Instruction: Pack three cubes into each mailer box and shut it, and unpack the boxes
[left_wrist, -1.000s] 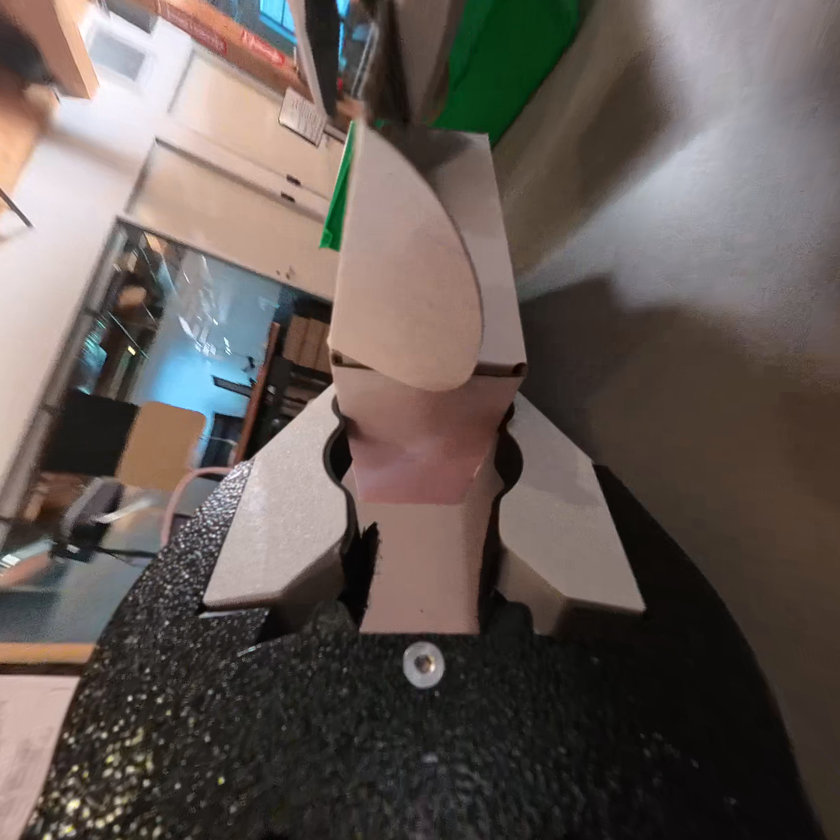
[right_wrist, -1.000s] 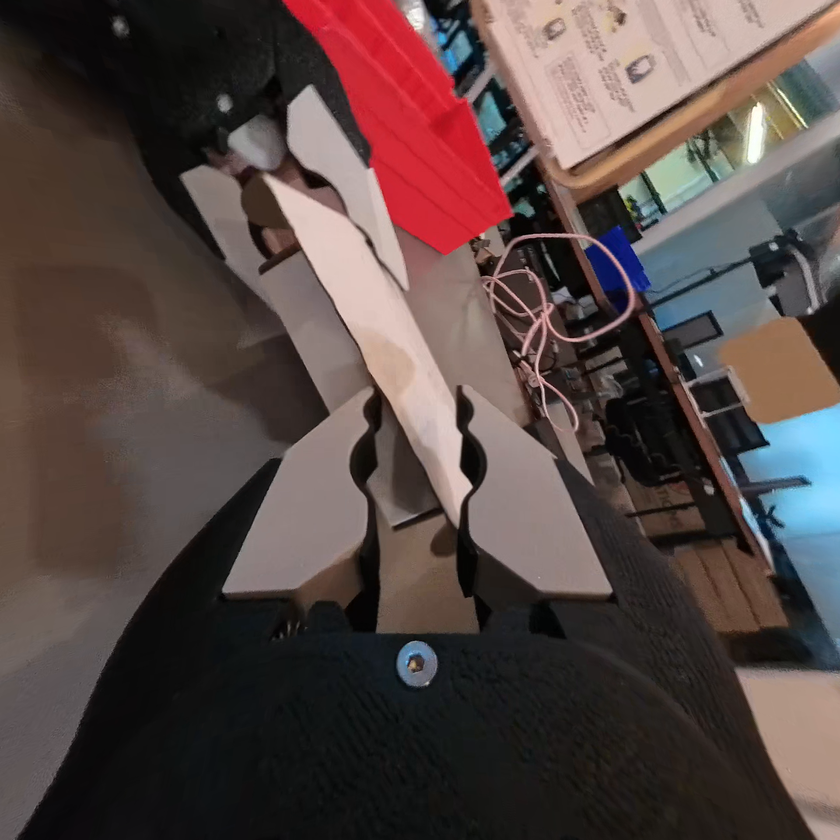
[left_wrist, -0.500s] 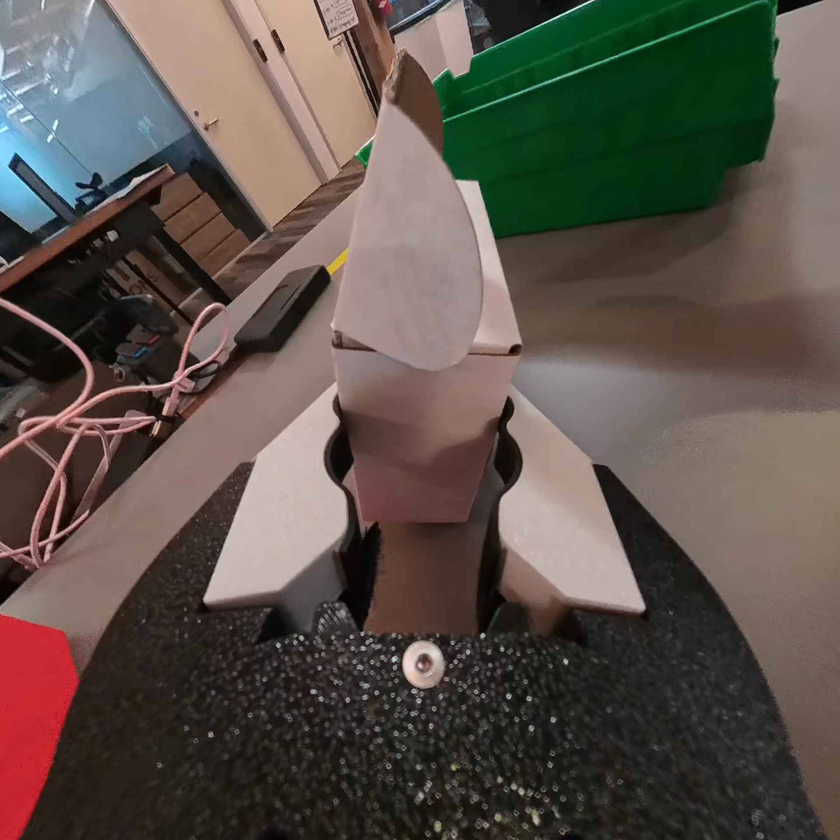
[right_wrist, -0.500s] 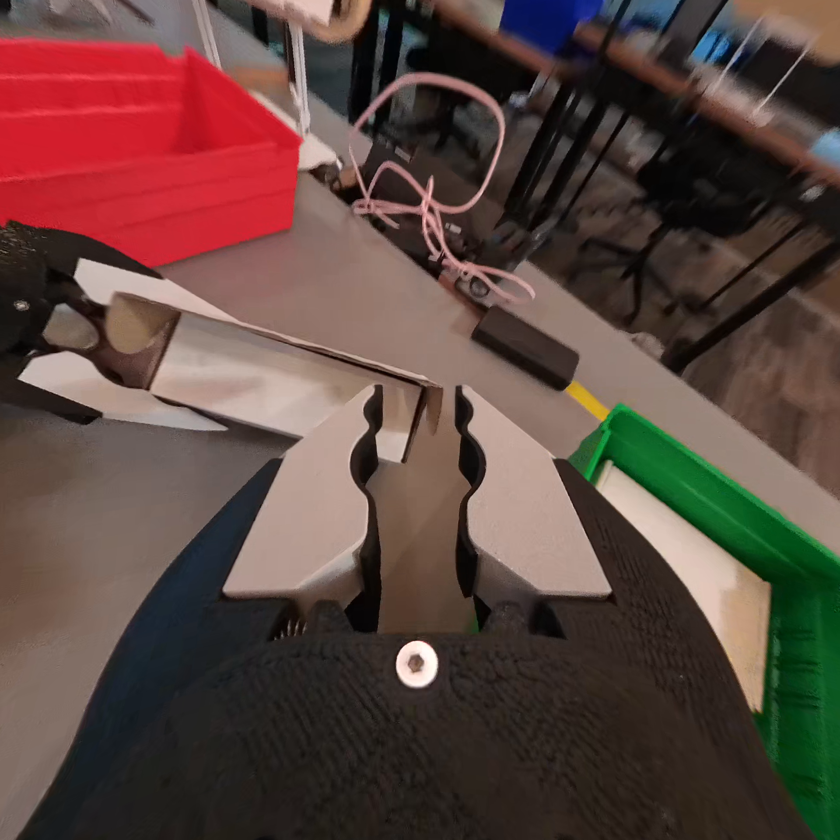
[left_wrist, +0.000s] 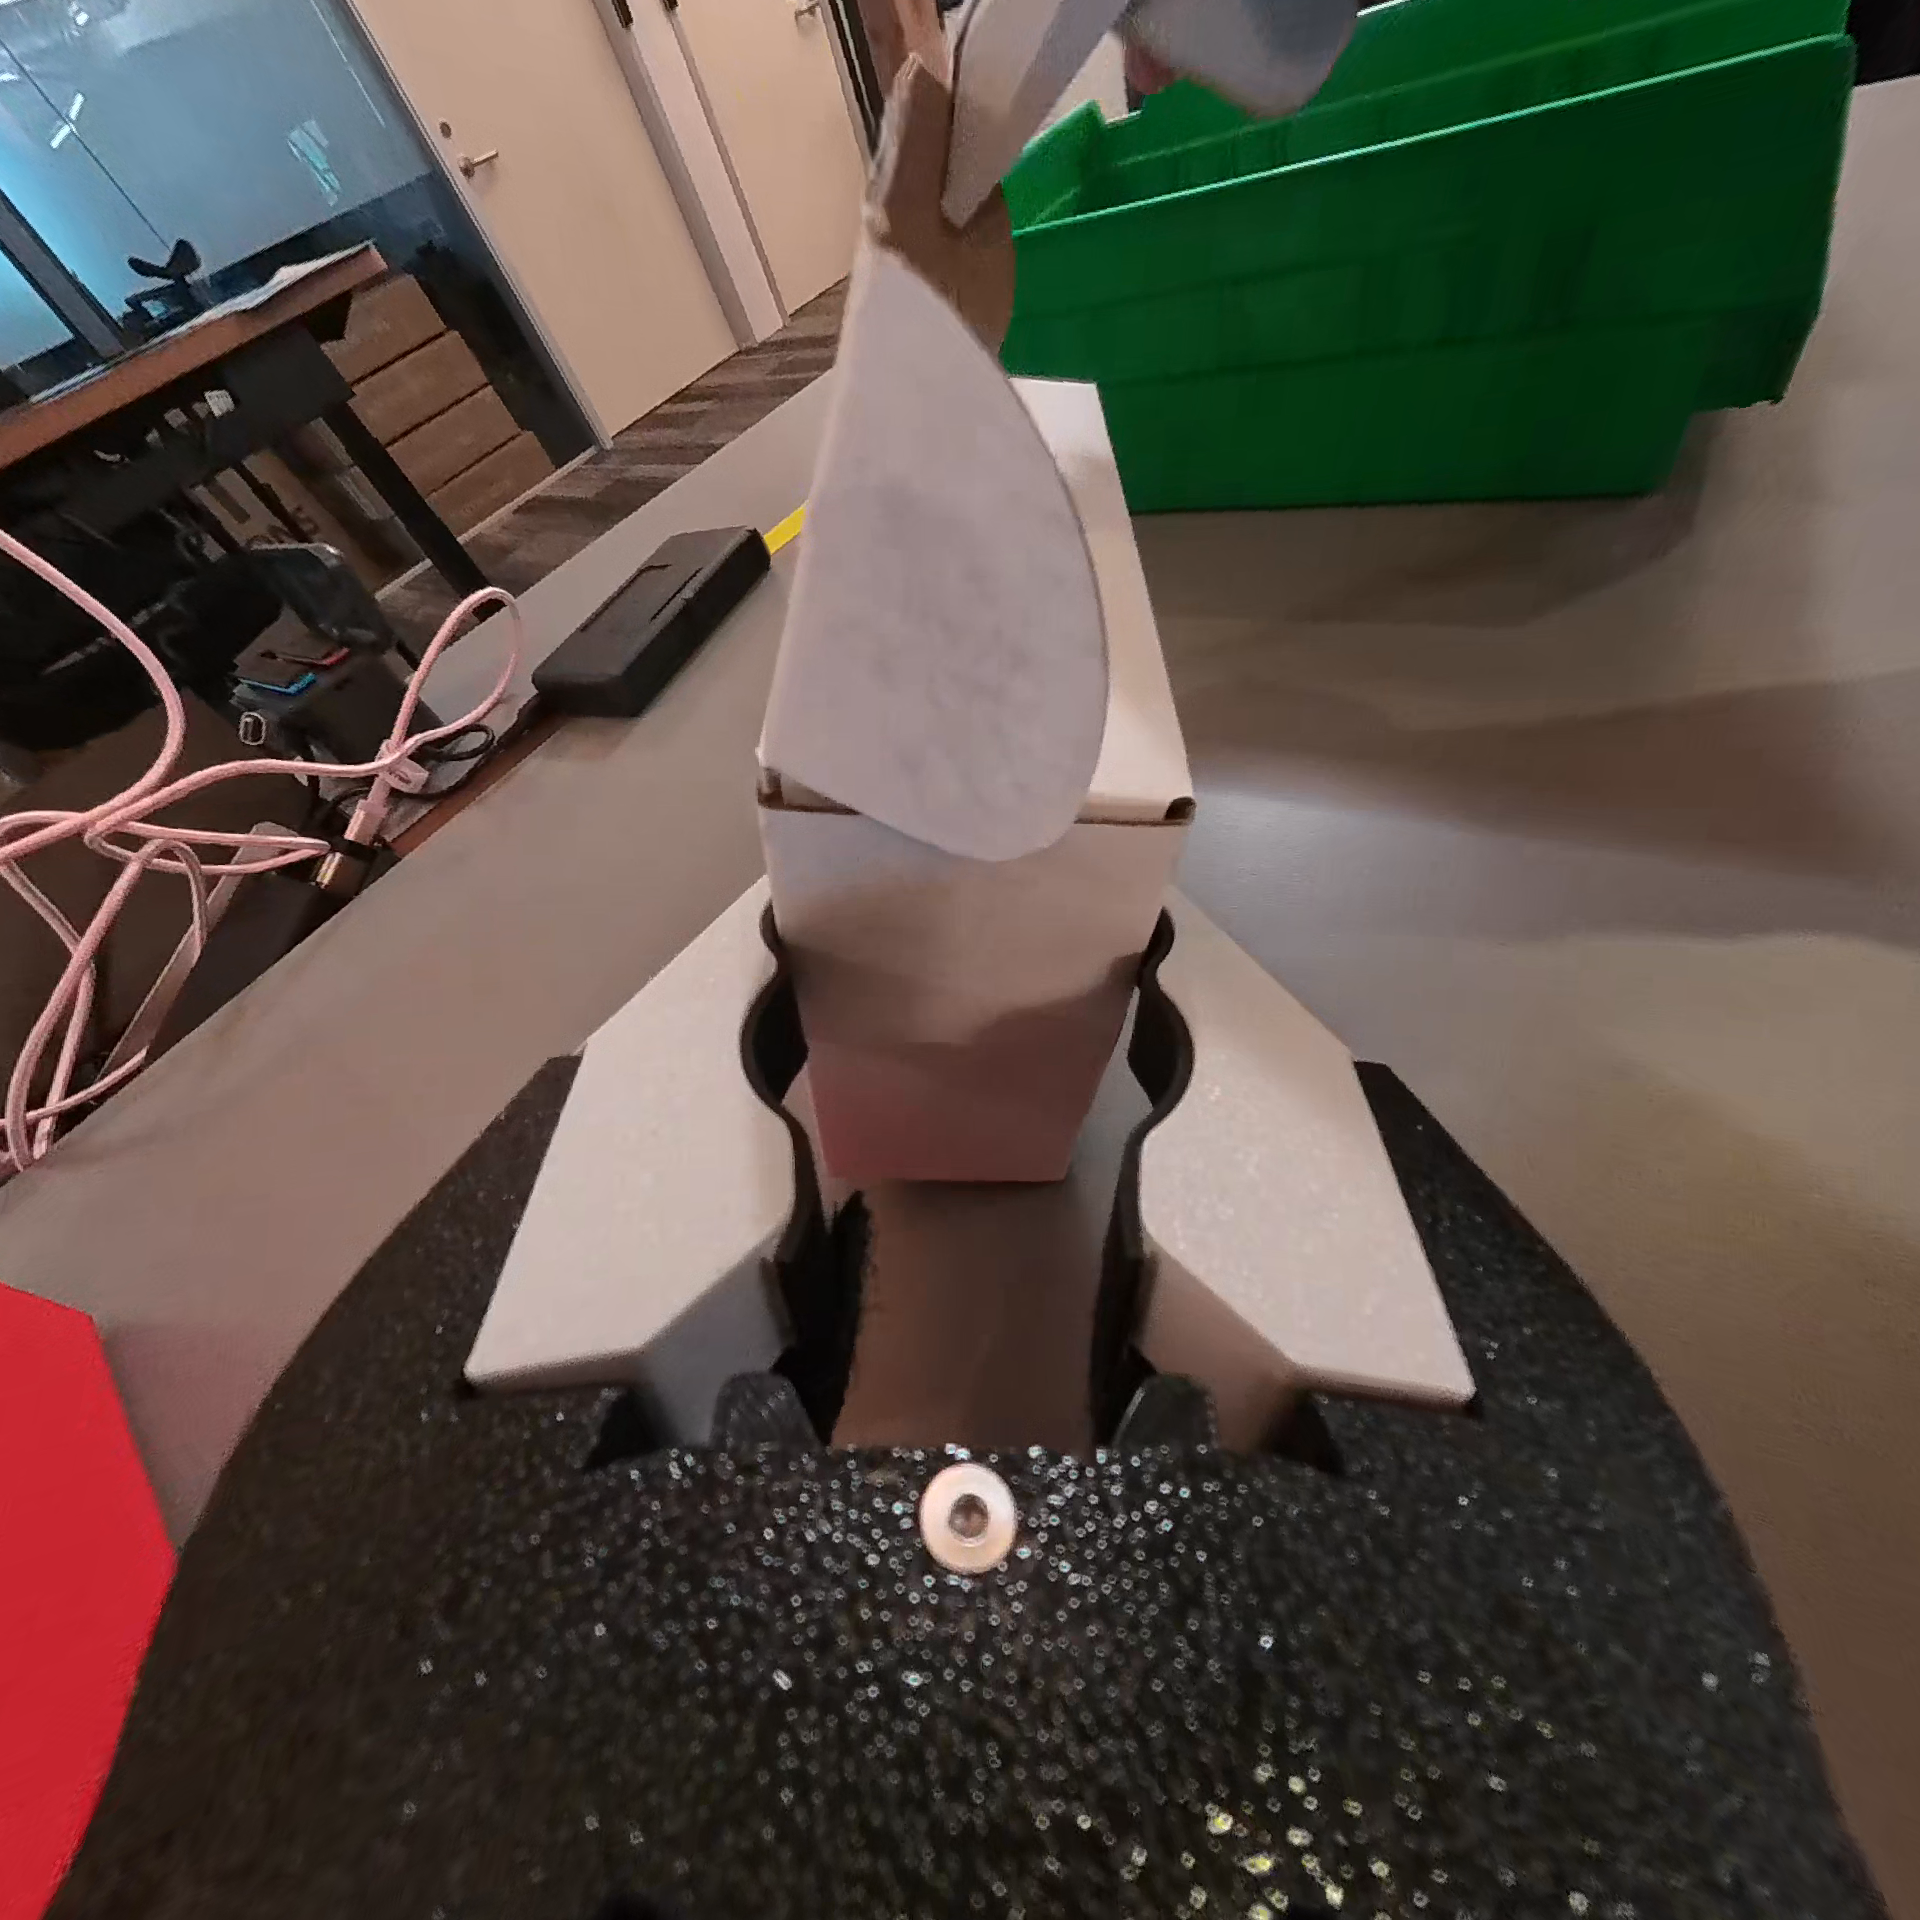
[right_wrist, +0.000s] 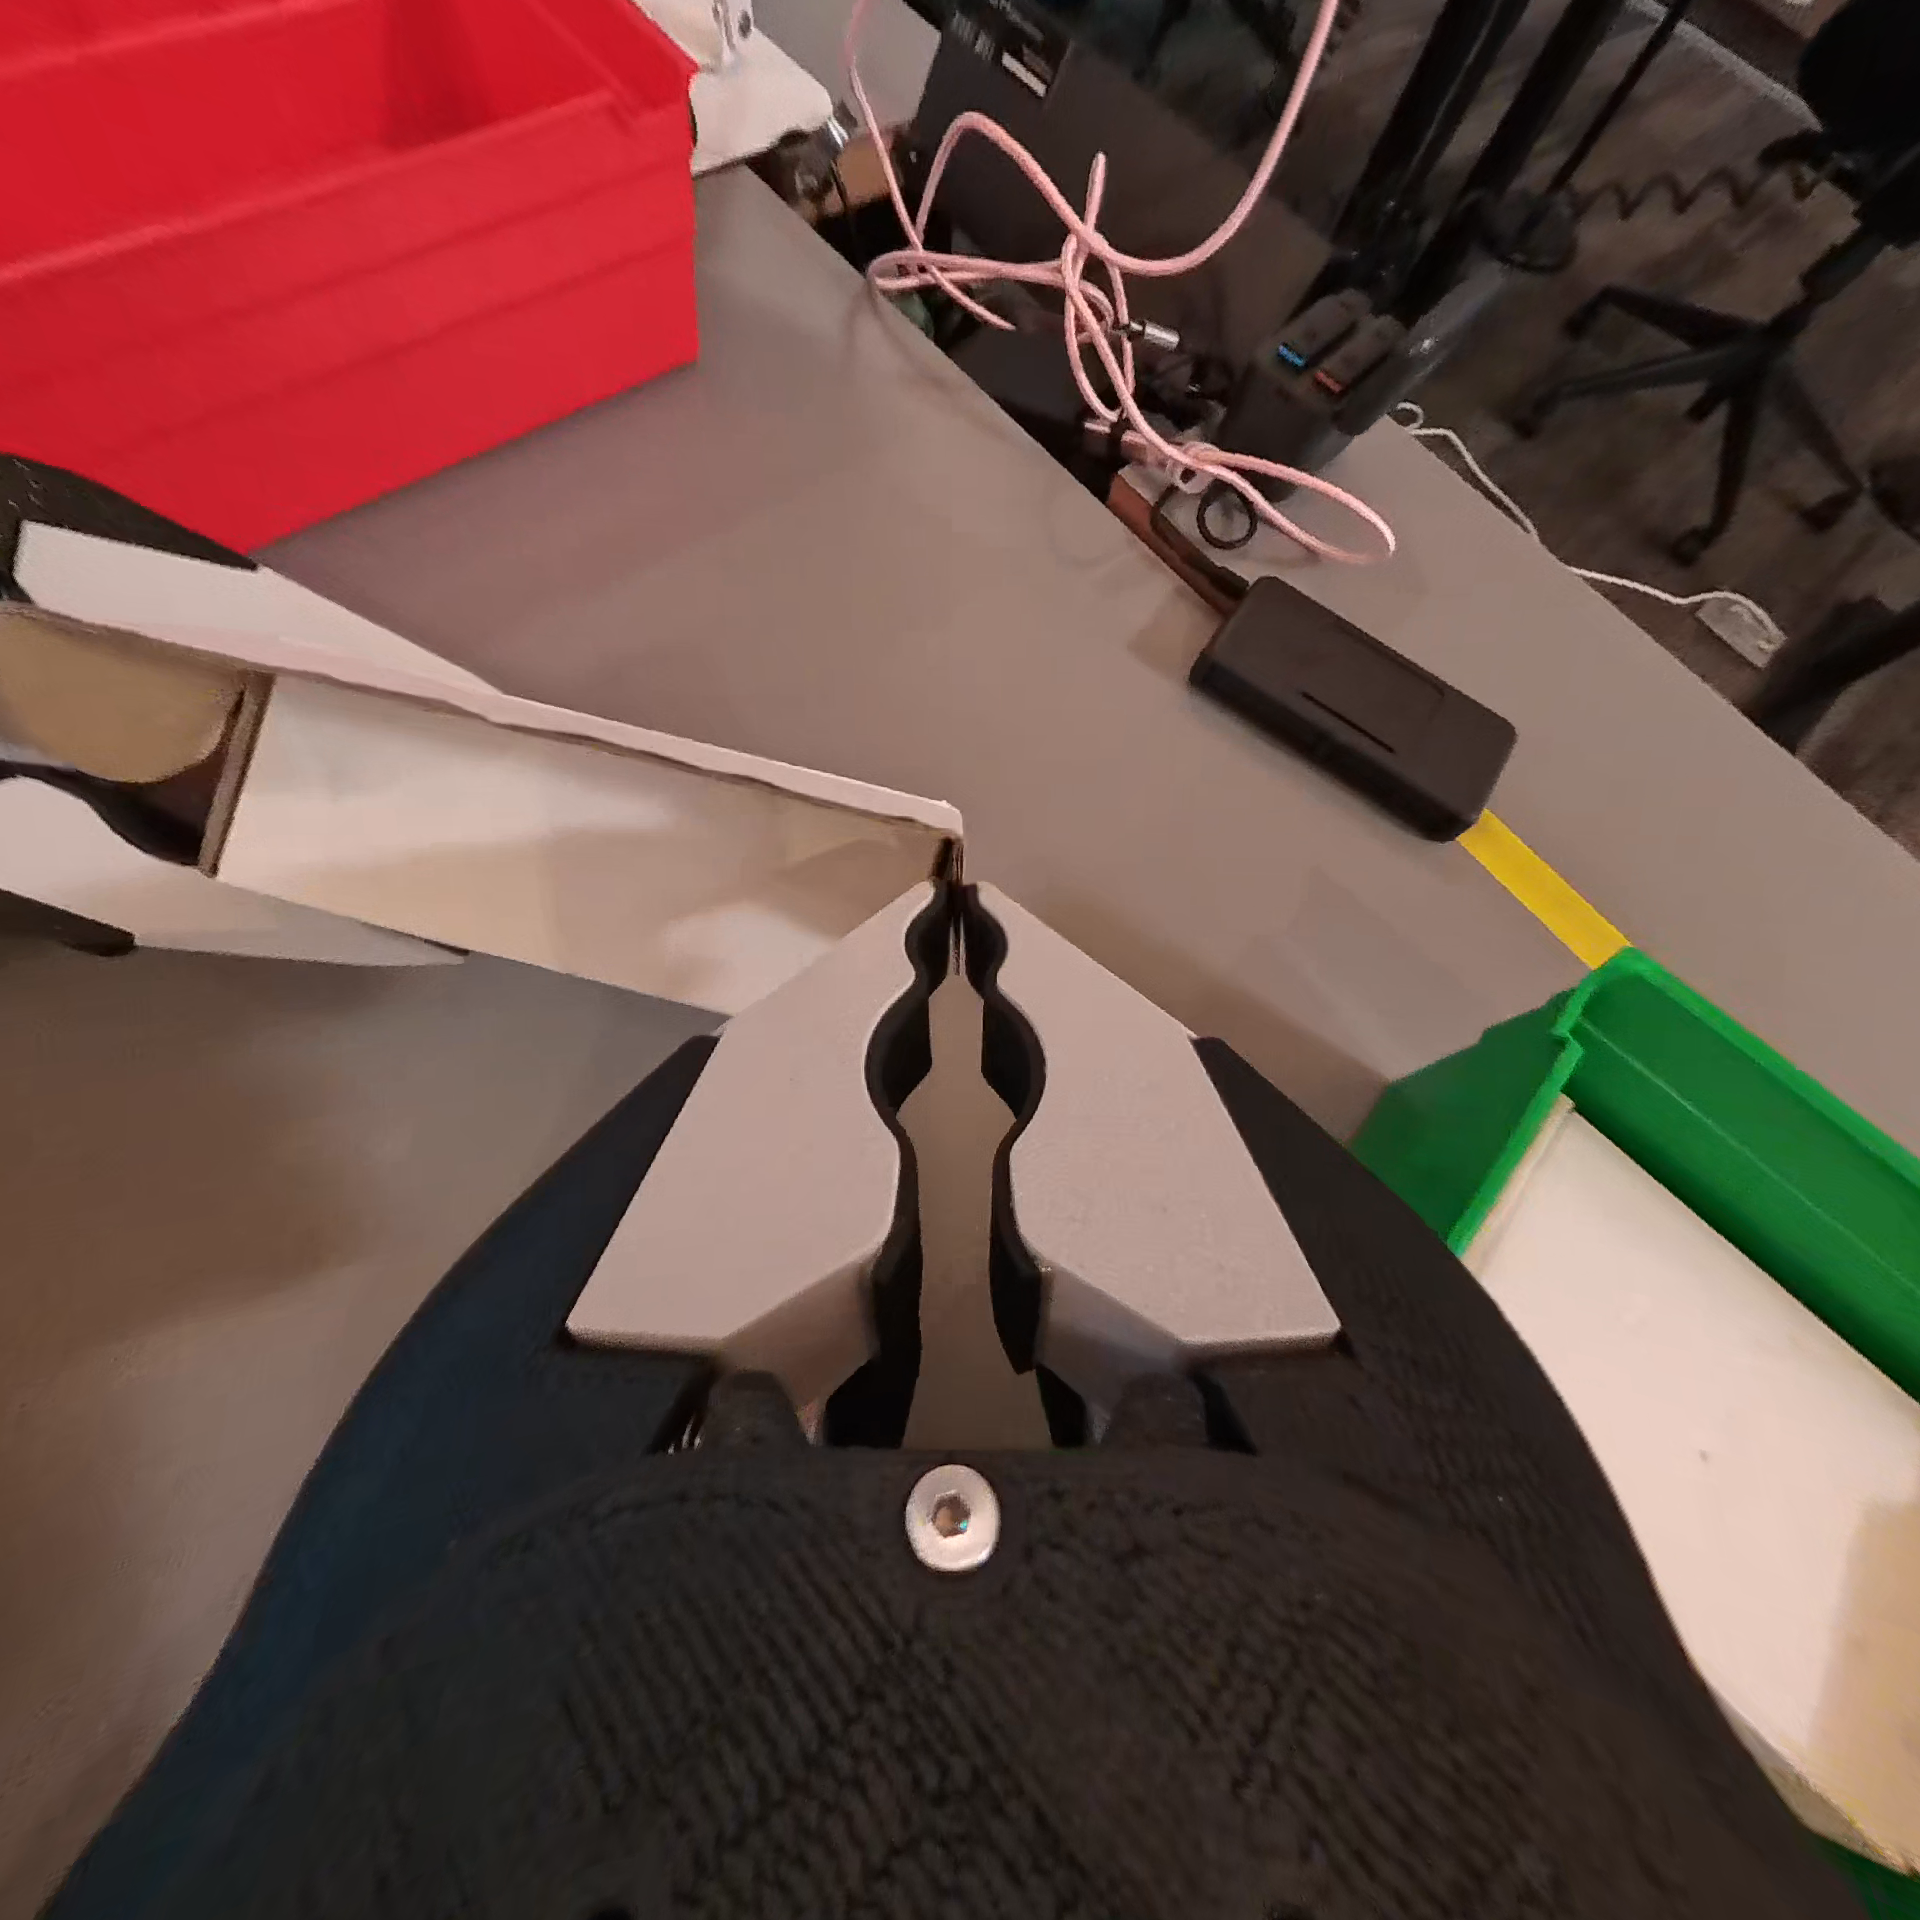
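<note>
Holding the box (left_wrist: 966, 914) by its near end, your left gripper (left_wrist: 961, 935) has both pads pressed on the side walls, jaws set as wide as the box. The box is white cardboard, raised off the grey table (left_wrist: 1507, 935), running away from the left camera towards the green bin (left_wrist: 1455, 332). Its rounded flap (left_wrist: 935, 644) stands up, open, above the top edge.

Your right gripper (right_wrist: 956, 914) is pinched nearly closed on the far corner of the box's lid (right_wrist: 582, 790) (only a thin cardboard edge sits between the fingertips). From the right wrist view the box stretches left from those tips to the left gripper at the frame's edge.

The red bin (right_wrist: 312, 260) sits behind the box on the table, the green bin at lower right. A black case (right_wrist: 1351, 707) lies near the table's edge, just by a strip of yellow tape (right_wrist: 1538, 883), with pink cable (right_wrist: 1101, 312) tangled beyond it. What the box holds you cannot tell.
</note>
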